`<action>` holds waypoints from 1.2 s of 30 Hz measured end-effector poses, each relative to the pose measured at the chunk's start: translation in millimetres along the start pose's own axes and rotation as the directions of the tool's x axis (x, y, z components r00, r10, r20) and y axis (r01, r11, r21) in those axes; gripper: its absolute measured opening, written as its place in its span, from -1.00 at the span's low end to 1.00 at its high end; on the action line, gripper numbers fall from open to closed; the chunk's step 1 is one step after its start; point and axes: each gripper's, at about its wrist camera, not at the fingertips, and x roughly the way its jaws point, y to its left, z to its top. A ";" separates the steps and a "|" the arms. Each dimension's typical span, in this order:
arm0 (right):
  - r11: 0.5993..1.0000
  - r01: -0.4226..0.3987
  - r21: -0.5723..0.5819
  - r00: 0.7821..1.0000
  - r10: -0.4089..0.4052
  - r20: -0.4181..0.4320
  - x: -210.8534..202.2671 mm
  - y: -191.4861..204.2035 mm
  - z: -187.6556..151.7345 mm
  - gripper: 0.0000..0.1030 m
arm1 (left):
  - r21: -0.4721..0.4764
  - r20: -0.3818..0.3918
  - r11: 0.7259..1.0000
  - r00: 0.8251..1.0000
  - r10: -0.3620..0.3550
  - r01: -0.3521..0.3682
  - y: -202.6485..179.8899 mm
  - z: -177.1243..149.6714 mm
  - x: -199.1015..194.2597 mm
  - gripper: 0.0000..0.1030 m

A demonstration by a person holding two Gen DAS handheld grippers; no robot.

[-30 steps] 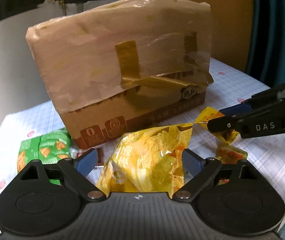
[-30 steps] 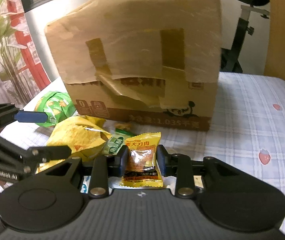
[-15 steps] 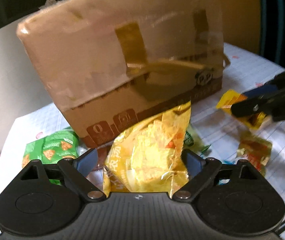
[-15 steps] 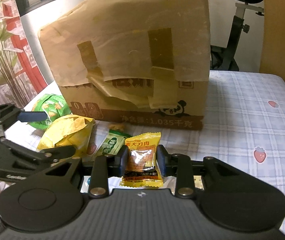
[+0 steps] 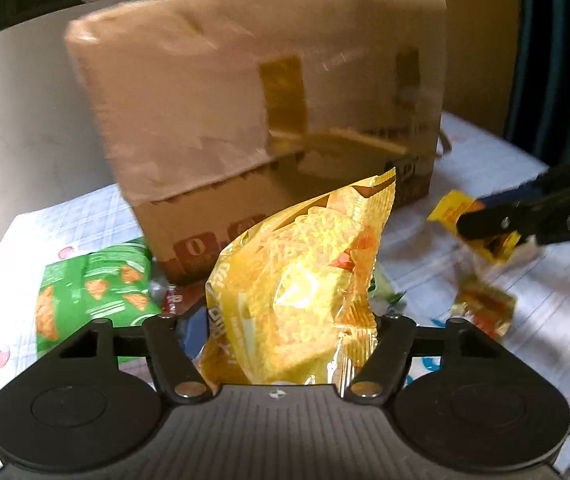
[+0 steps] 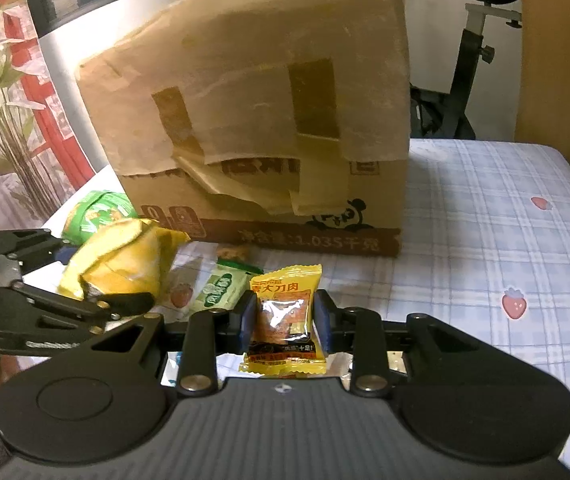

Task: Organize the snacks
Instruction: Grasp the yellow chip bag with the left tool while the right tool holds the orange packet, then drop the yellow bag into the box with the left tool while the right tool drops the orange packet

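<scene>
Snacks lie loose at centre frame before the cardboard box point(image 6: 261, 128) as our left gripper point(image 5: 289, 328), jaws just closing, squeezes a yellow chip bag point(image 5: 301, 280) and our right gripper point(image 6: 283, 316) pinches a small yellow packet point(image 6: 285, 320); sorting looks barely begun.

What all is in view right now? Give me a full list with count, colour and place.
Cardboard box: 1, brown, taped, standing at the back of the table.
Tablecloth: 1, pale checked with strawberries, under everything.
Big chip bag: 1, yellow, between the left tongs.
Small snack packet: 1, yellow-orange, clamped in the right tongs.
Green chip bag: 1, green, left of the box.
Green-white sachet: 1, on the cloth in front of the box.
Loose wrapped snack: 1, yellow-red, on the cloth below the right tongs.
Exercise bike: 1, black, behind the table.
Left tongs: jaws just closed in onto the big bag.
Right tongs: shut on the small packet.
</scene>
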 end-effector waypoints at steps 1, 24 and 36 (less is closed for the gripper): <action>1.000 -0.004 -0.001 1.000 0.004 0.006 -2.5 1.7 1.0 -0.36 | -0.020 0.010 1.000 1.000 -0.012 0.012 3.0 0.9 -8.2 0.36; 0.981 -0.069 -0.183 0.938 0.126 0.323 -79.1 39.3 124.1 -0.36 | -0.170 0.375 0.972 0.923 -0.088 0.162 66.7 164.8 -103.2 0.39; 0.986 -0.025 -0.162 0.949 0.075 0.308 -43.2 22.2 167.0 -0.36 | -0.344 0.258 0.934 0.966 -0.003 0.094 99.4 211.6 -16.9 0.69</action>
